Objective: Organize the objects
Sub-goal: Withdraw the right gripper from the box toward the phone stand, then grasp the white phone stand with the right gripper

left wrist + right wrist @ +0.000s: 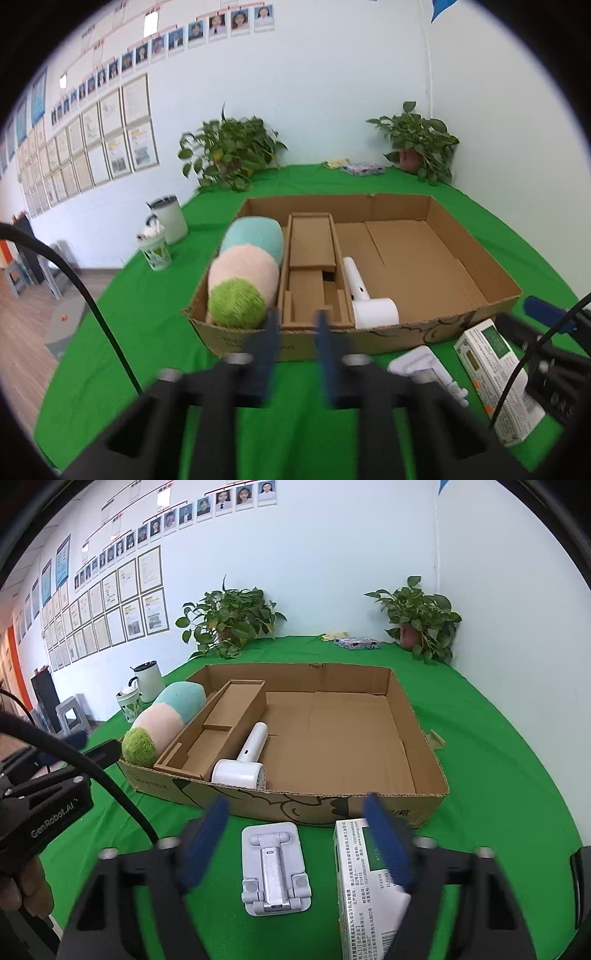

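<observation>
— Green cloth covers our table (498, 746), with two potted plants (229, 620) at the back wall and a big cardboard tray (424, 760) in the middle; what do we have left outside it?

— Two things on the cloth just in front of the tray: a folded white phone stand (275, 867) and a white-and-green carton (364, 882); the plush toy (162, 720) and the white handheld fan (245, 760) already lie inside, either side of a cardboard insert (218, 731).

— How are our grippers?

— Our right gripper (295, 834) is spread wide and empty, the stand between its fingers, the carton under the right finger; our left gripper (295, 354) is narrower, also empty, hovering before the tray's front wall.

— How will the stand handle?

— We judge it light, stiff and a bit slick; we'd pinch it across its flat sides, near the middle; the carton looks light but crushable, so a gentle squeeze on its long faces.

— Anything in the way?

— The tray's front wall must be cleared; the carton sits just beside the stand, and a cable (110, 775) hangs at the left.
</observation>
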`<state>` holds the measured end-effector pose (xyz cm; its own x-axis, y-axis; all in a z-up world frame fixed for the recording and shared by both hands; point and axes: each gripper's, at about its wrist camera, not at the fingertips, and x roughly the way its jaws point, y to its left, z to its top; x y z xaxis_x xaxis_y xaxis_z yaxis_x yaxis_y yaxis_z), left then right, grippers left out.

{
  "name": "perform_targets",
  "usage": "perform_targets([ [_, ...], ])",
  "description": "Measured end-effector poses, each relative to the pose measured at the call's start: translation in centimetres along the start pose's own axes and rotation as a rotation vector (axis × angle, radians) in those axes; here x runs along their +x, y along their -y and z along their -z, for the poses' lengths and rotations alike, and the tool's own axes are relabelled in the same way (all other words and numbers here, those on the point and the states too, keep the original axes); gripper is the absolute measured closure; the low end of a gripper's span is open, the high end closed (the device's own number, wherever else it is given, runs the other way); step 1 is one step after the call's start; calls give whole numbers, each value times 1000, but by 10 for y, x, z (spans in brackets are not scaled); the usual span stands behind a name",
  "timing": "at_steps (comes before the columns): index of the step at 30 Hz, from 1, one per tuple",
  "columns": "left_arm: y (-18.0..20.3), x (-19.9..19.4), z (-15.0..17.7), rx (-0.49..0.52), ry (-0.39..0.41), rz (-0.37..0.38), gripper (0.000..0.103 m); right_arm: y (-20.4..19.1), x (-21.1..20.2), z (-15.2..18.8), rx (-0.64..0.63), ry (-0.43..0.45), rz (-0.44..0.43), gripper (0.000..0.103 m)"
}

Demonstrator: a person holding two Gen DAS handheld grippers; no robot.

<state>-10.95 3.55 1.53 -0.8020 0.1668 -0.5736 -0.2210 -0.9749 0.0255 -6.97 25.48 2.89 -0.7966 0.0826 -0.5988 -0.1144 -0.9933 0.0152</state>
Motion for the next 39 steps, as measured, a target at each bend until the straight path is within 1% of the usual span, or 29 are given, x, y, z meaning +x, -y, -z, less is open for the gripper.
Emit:
perform_targets([
  [2,-4,1,1,-27,3,12,98,2,1,0,-4,-8,1,81],
  [4,-5,0,1,-34,16,15,98,3,2,0,-10,-10,-7,81],
  [5,-5,0,1,-35,16,14,95,3,2,0,-16,-11,-17,81],
  [6,-4,2,0,-26,8,6,74,4,3,0,-18,-10,-28,75],
  [7,-2,4,0,-12,2,-2,33,3,4,0,-19,-14,-31,66],
  [8,-1,6,0,-2,0,-14,16,3,6,0,-18,-18,-33,32],
  [9,-1,6,1,-3,8,-27,8,4,7,1,-11,-9,-43,0],
  [11,-1,6,2,-2,13,-11,8,4,7,3,-5,1,-60,1],
  [13,-1,8,3,-3,-2,19,8,2,12,7,-13,-24,-98,1],
  [15,-3,13,5,-10,-26,70,8,0,17,12,-22,-50,-126,1],
  [16,-5,16,7,-15,-48,105,8,0,18,15,-25,-62,-149,1],
  [17,-8,21,10,-27,-81,156,8,-1,18,19,-26,-66,-168,1],
  [19,-12,29,18,-43,-134,220,8,-5,18,29,-42,-80,-223,1],
  [20,-14,34,24,-50,-162,238,8,-9,20,35,-60,-96,-255,1],
  [22,-14,44,32,-82,-209,236,8,-20,26,45,-97,-129,-294,1],
  [23,-12,52,36,-106,-243,244,8,-27,30,50,-115,-146,-294,2],
  [24,-10,59,38,-126,-273,277,8,-34,37,54,-137,-170,-284,6],
  [25,-8,64,40,-141,-292,308,11,-41,47,57,-153,-198,-266,12],
  [26,-7,70,42,-158,-317,314,12,-45,58,59,-161,-228,-250,24],
  [27,-8,75,44,-171,-336,305,13,-47,67,61,-163,-248,-239,29],
  [28,-10,78,45,-184,-348,305,13,-46,74,62,-162,-258,-225,29],
  [30,-16,82,49,-219,-363,337,13,-44,87,64,-168,-267,-158,29],
  [31,-16,83,50,-219,-370,350,13,-42,93,65,-161,-279,-137,30],
  [32,-17,83,52,-212,-372,351,13,-39,100,66,-145,-298,-129,33],
  [33,-16,83,53,-201,-371,346,13,-35,106,68,-126,-317,-123,38],
  [36,-16,81,54,-178,-366,344,13,-33,114,71,-111,-318,-112,39],
  [39,-19,82,55,-193,-373,364,13,-35,113,73,-122,-312,-123,40],
])
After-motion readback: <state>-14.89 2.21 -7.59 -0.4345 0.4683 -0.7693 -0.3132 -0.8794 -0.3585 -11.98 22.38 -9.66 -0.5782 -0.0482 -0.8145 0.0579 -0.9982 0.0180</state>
